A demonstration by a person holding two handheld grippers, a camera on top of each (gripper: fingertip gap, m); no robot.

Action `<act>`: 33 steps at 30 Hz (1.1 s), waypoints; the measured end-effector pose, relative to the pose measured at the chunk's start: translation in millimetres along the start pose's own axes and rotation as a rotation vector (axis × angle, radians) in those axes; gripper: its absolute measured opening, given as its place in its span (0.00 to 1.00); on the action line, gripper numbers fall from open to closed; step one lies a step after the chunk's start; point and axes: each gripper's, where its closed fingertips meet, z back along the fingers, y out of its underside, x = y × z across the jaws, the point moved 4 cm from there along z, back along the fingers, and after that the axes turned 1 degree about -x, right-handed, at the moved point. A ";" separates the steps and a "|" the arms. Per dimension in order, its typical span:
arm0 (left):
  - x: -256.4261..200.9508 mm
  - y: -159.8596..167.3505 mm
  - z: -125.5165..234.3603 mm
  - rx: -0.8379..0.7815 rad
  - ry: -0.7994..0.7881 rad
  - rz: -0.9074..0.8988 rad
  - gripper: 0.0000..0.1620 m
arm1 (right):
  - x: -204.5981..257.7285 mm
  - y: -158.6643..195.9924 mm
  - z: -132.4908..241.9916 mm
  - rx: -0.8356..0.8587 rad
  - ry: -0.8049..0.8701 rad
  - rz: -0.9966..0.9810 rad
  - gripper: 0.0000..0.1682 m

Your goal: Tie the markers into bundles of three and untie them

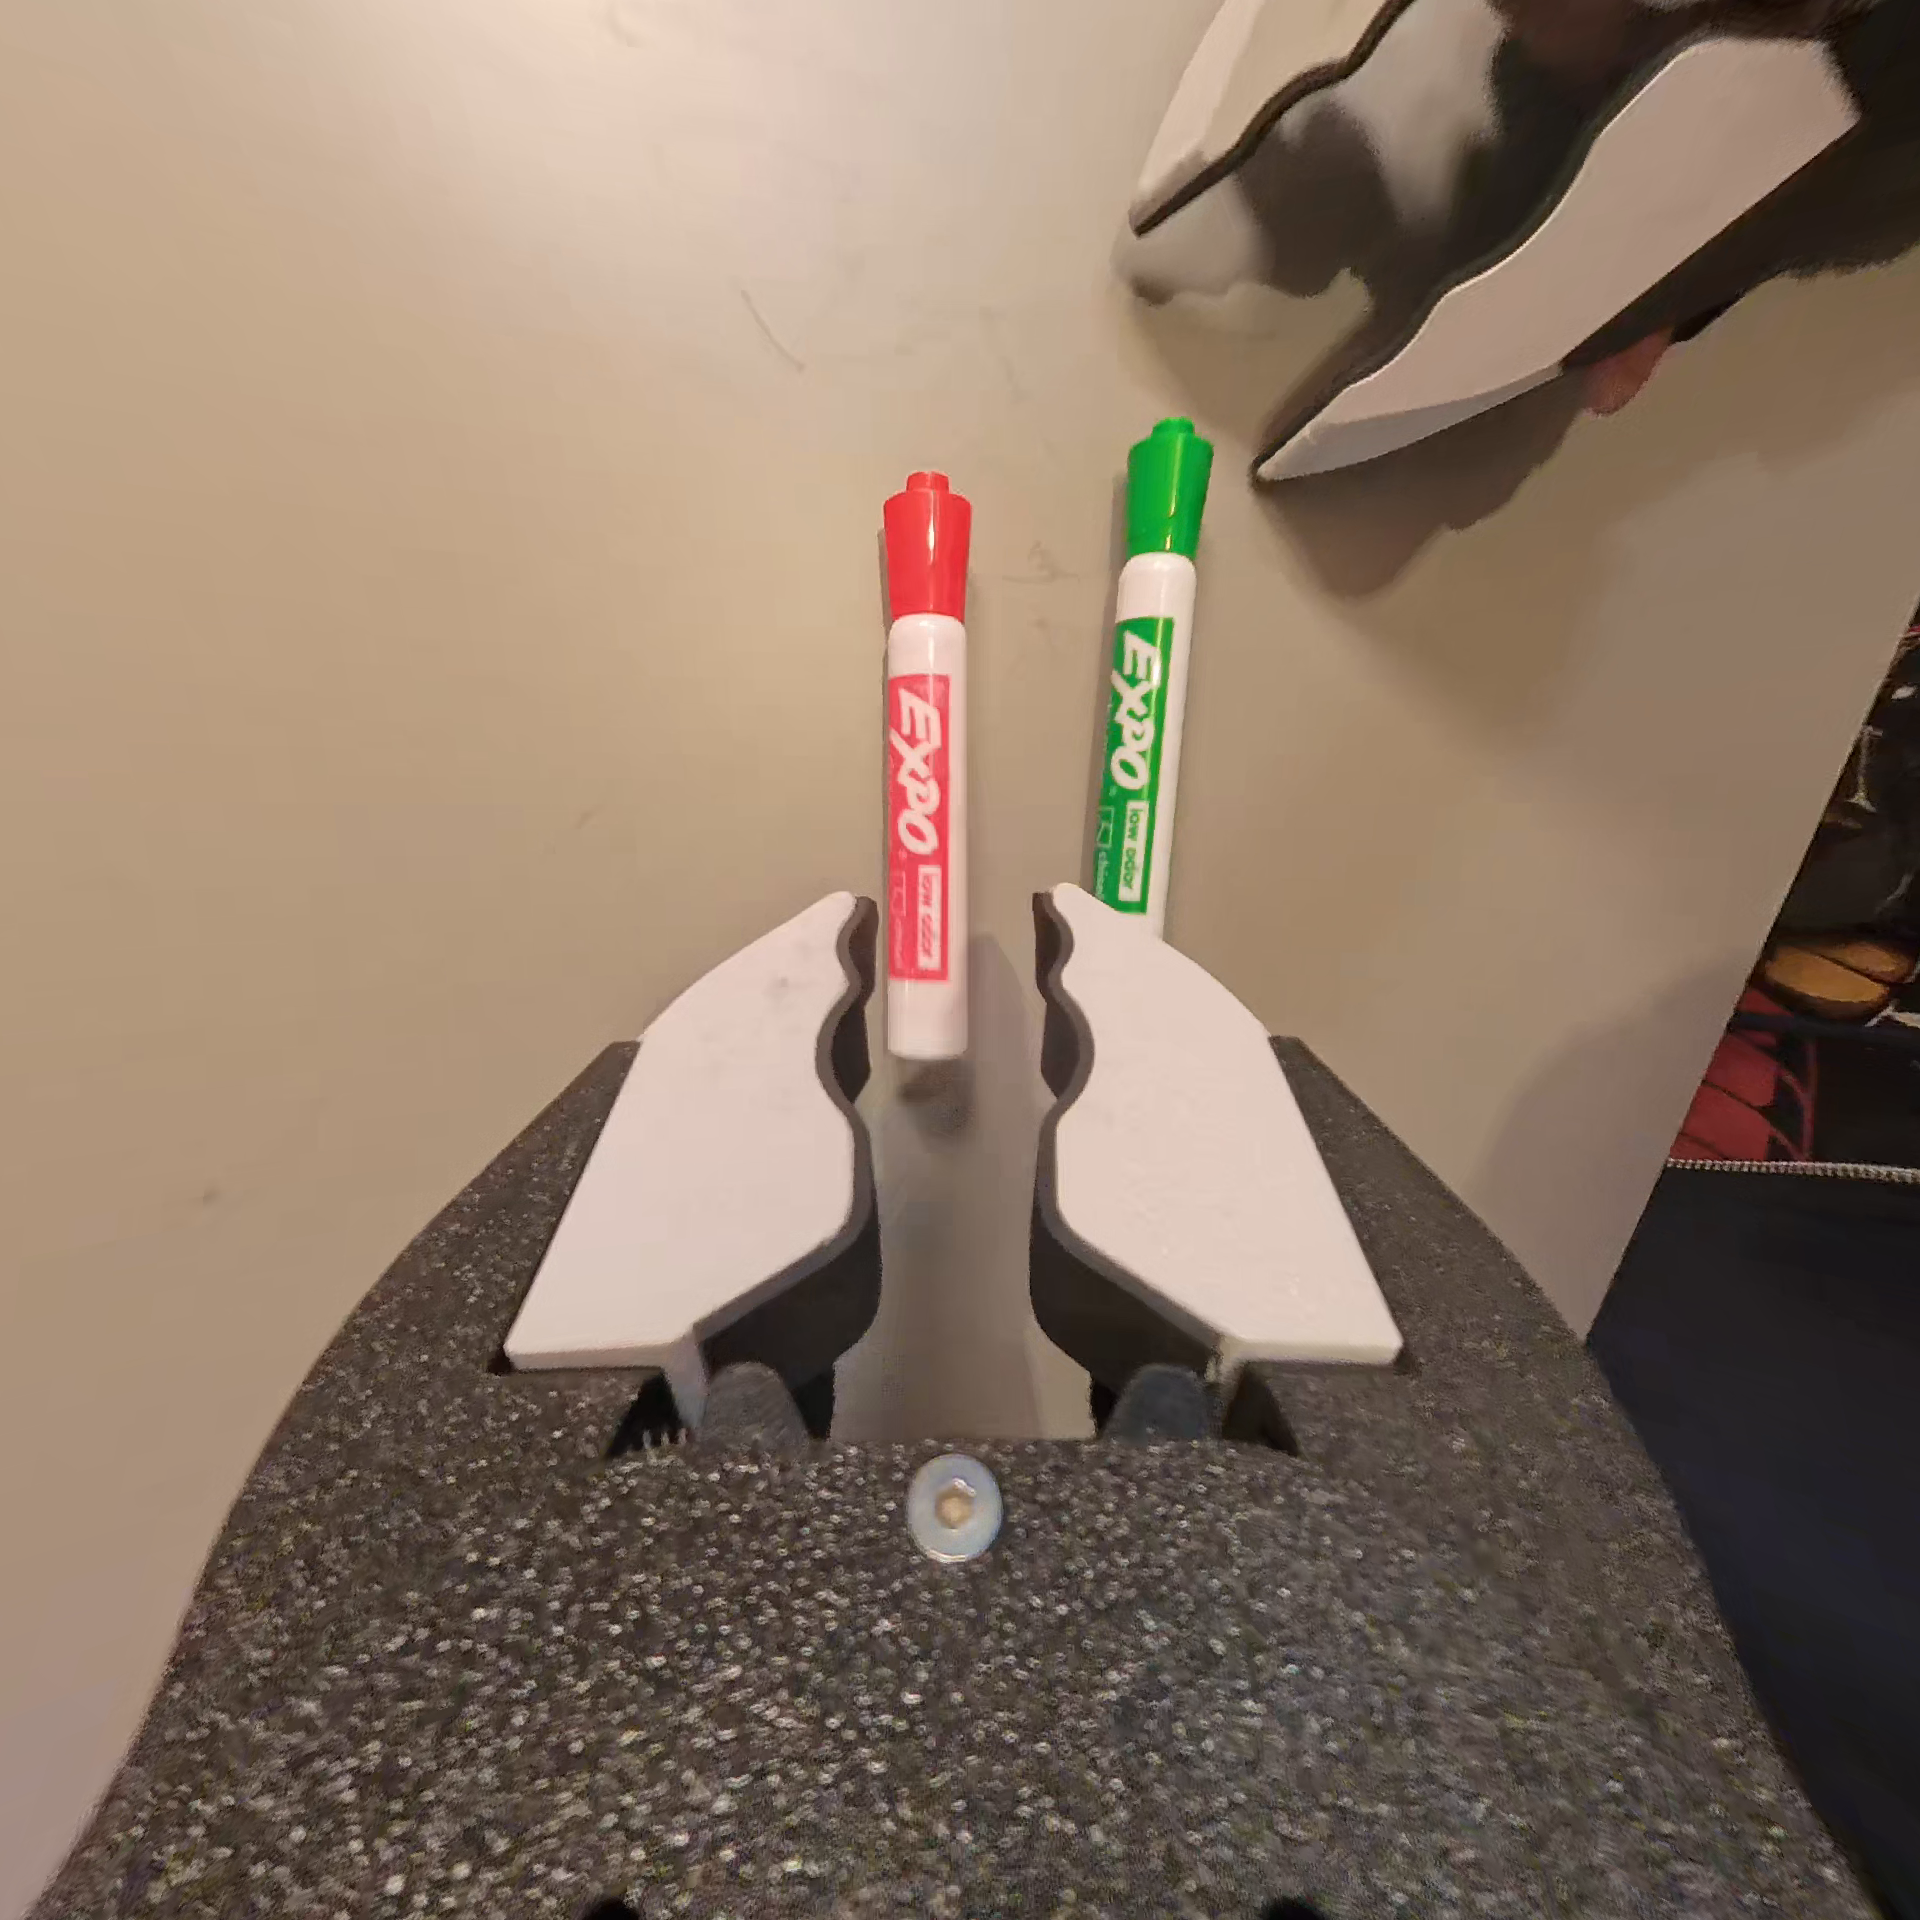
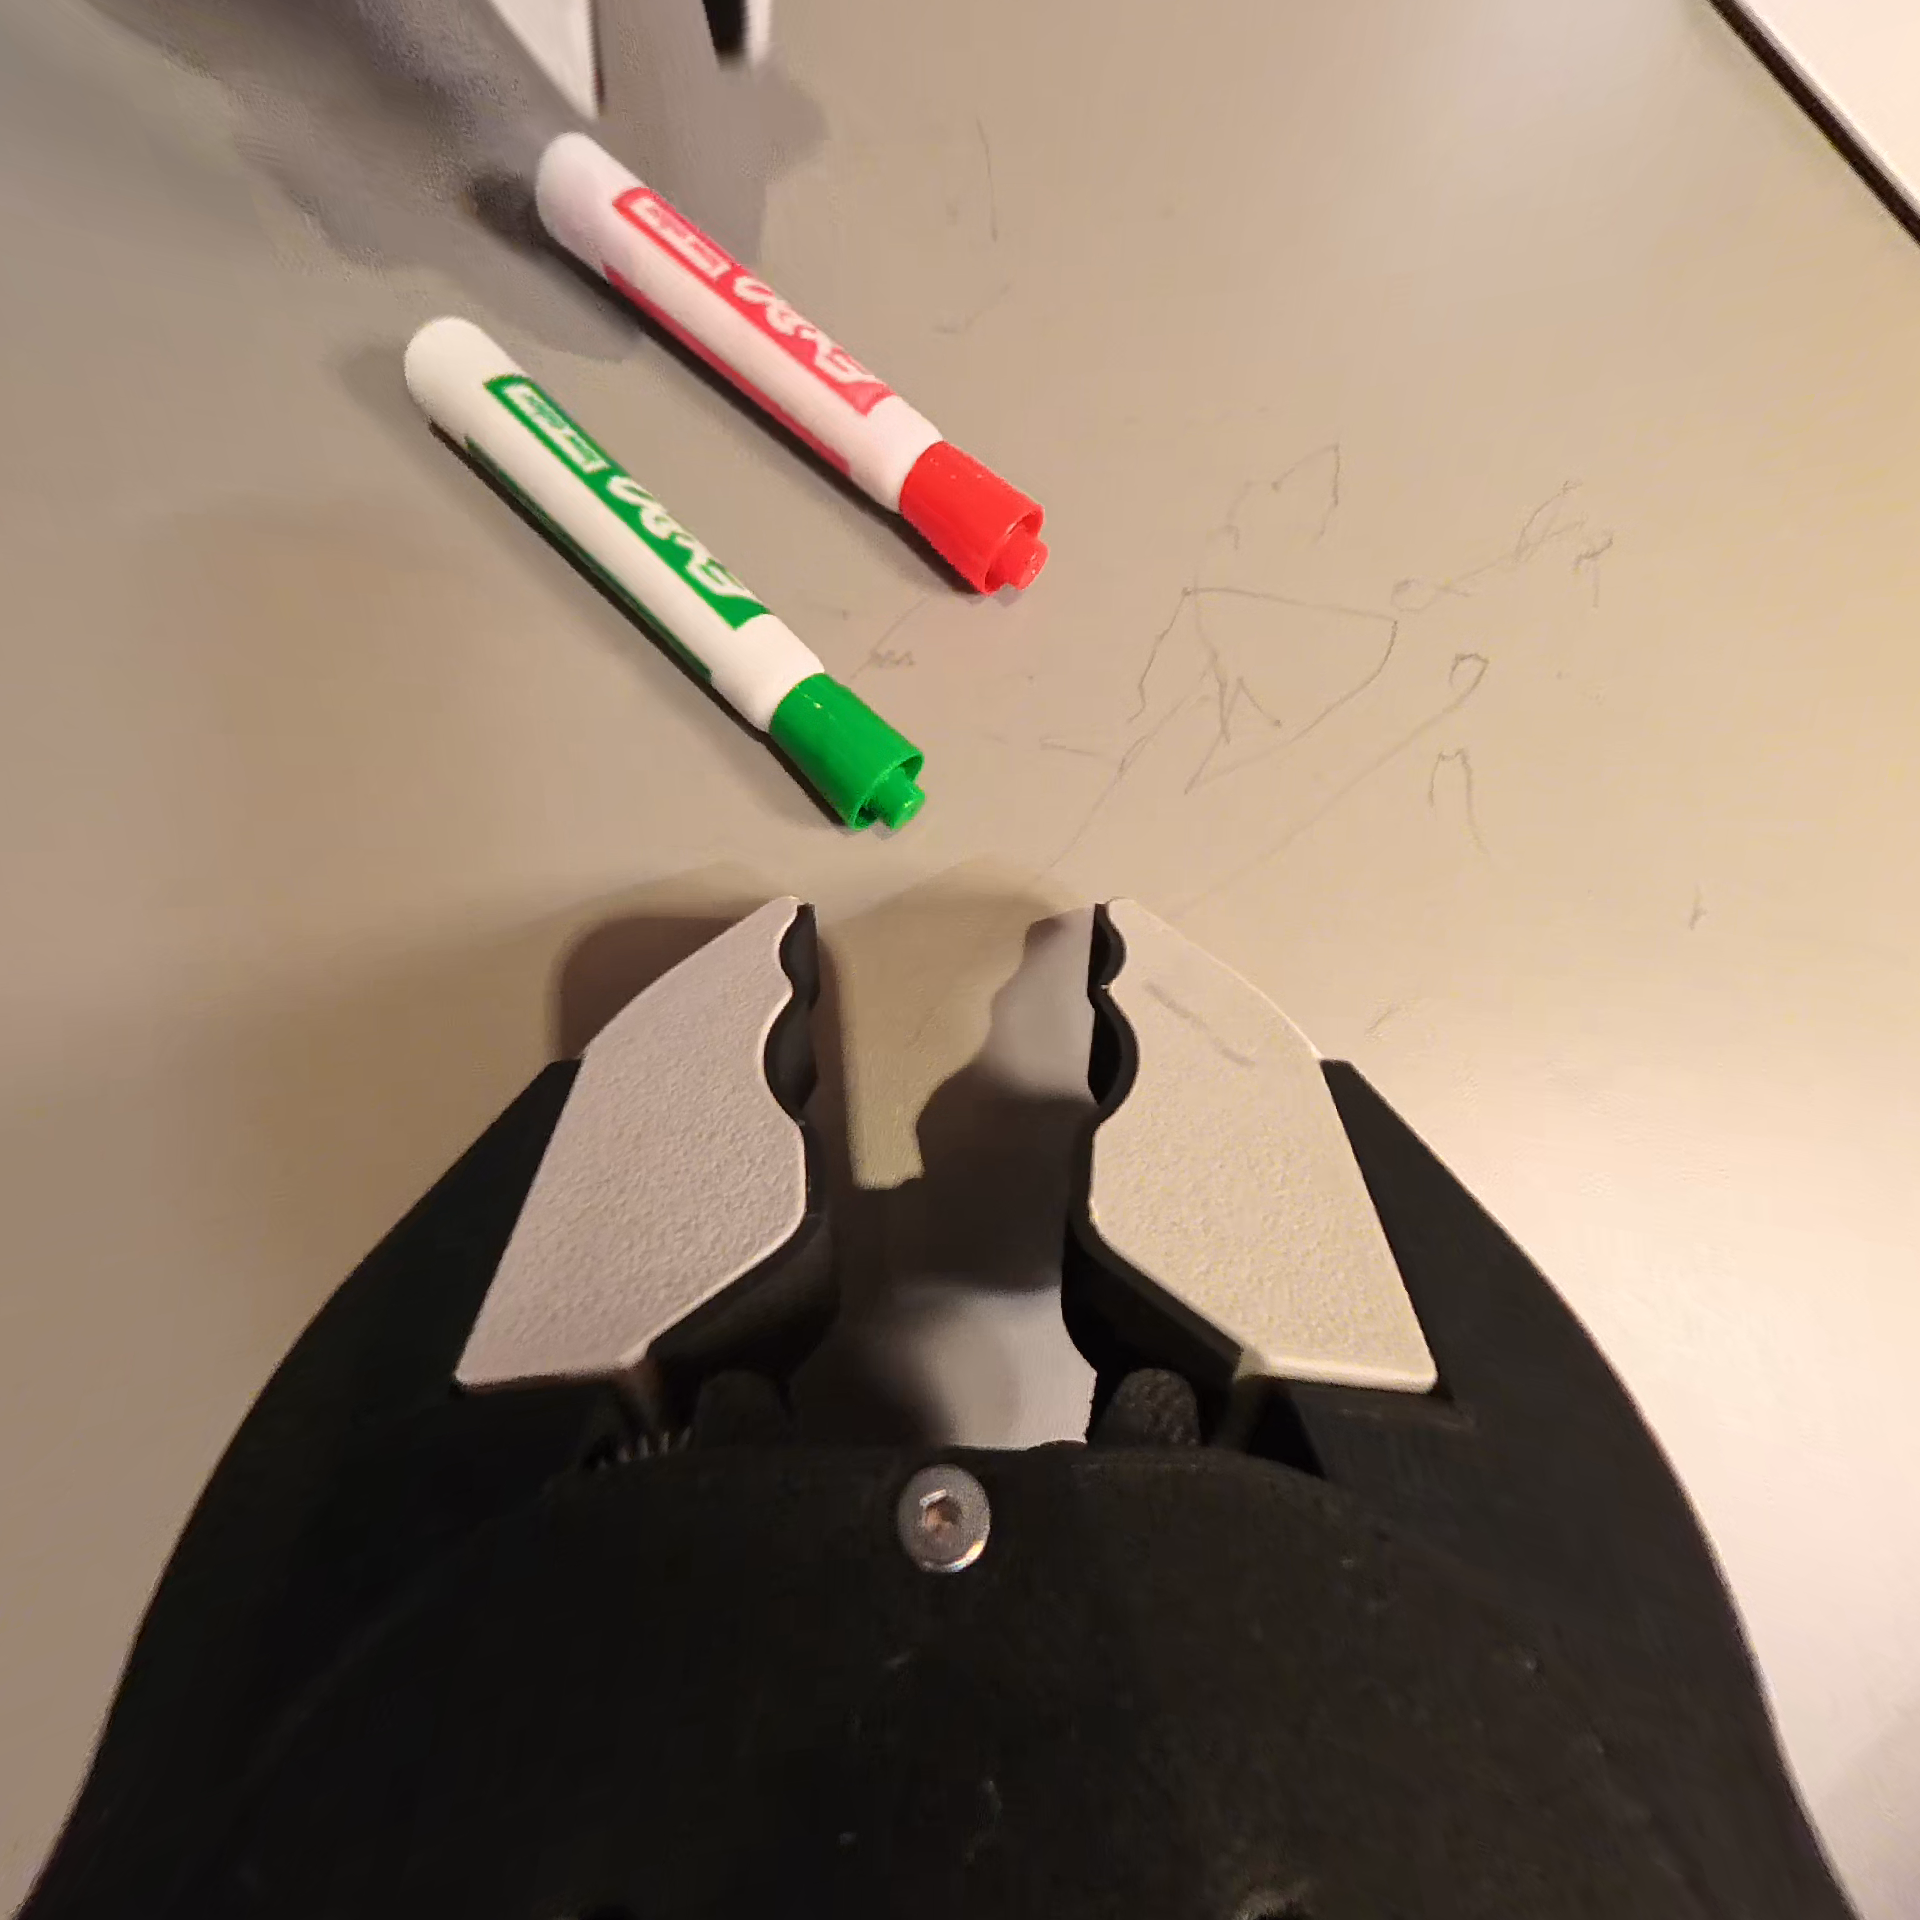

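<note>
Starting nearest you, your left gripper (image 1: 945,935) is hanging low over the counter (image 1: 416,520) with its jaws standing moderately apart and gripping nothing. The butt end of the red marker (image 1: 928,769) is lying right in the gap between the fingertips, and its long axis is running almost straight away from you, in line with the fingers, cap at the far end. That is the relation the next move seems to turn on: a small push forward would likely put the barrel between the pads, gripped along its length, not across it.

Just to the right, the green marker (image 1: 1148,696) is lying roughly parallel and apart from the red one, its near end hidden behind your left gripper's right finger, so this arm is the nearer one to both.

Farther off, your right gripper (image 2: 954,914) is hovering beyond the green cap, jaws likewise apart and empty. From its own camera the green marker (image 2: 665,571) and red marker (image 2: 790,364) are slanting away up and to the left, caps pointing toward it.

That right view is showing the markers' full lengths and the pencil scribbles (image 2: 1299,665) on the counter, which the left view is hardly showing. Neither view is showing a third marker or any tie.
</note>
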 end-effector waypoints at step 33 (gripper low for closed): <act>139.6 332.9 162.7 -0.012 -0.510 0.662 0.23 | -0.4 -0.1 -1.4 0.010 -0.003 -0.030 0.32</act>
